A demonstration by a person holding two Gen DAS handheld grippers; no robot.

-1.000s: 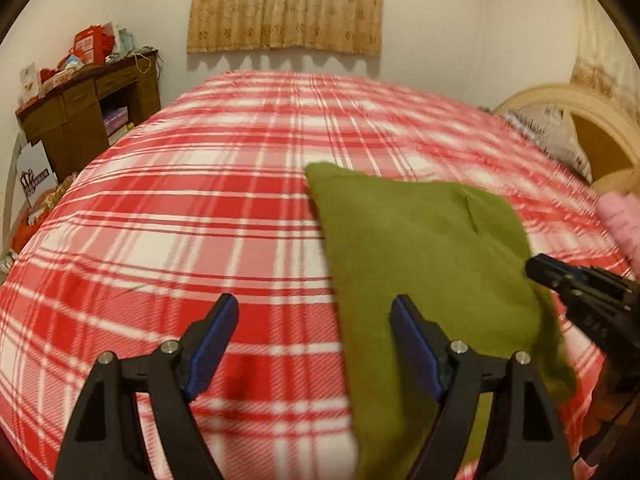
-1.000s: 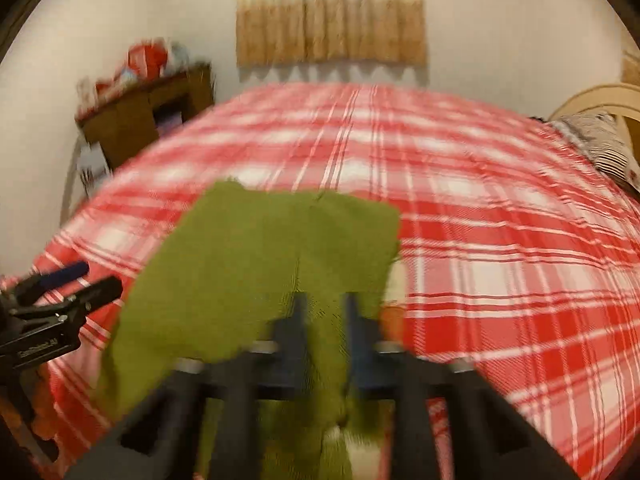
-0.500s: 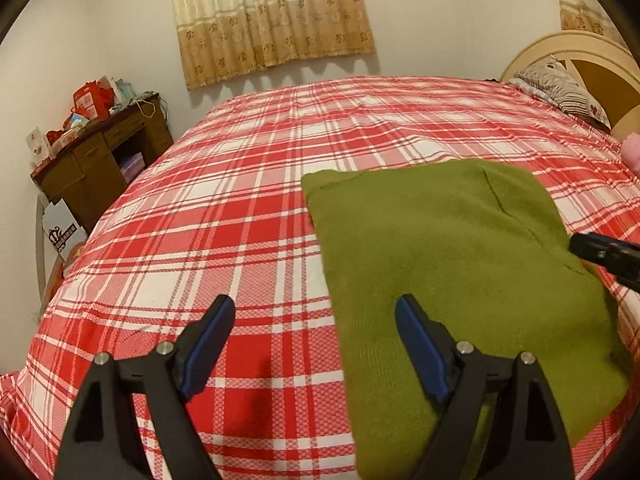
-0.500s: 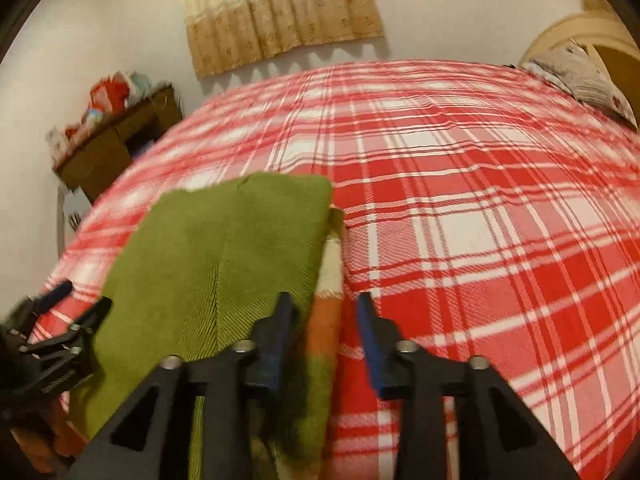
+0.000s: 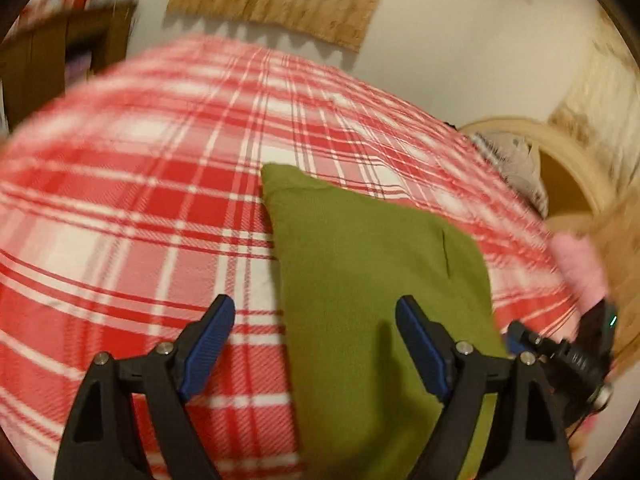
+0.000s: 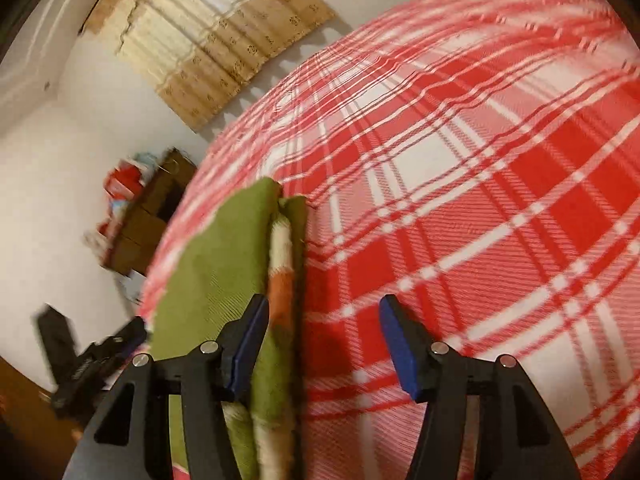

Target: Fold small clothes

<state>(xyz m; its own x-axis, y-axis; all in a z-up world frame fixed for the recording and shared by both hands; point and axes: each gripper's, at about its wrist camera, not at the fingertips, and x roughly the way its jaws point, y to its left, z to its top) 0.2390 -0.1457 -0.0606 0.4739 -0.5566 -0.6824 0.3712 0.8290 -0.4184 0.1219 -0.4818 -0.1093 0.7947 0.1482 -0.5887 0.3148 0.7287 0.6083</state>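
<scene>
green garment (image 5: 372, 280), striped edge (image 6: 280, 264) right view only

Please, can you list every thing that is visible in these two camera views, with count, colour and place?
folded green knitted garment: one, olive green with white and orange stripes inside, lying on the bed
red and white plaid bedspread: one, covering the bed
beige patterned curtain: one, on the far wall
brown wooden desk: one, cluttered on top, by the wall
cream curved headboard: one, at the bed's end
left gripper: black, blue fingers, open
right gripper: black, blue fingers, opening, nothing between
</scene>
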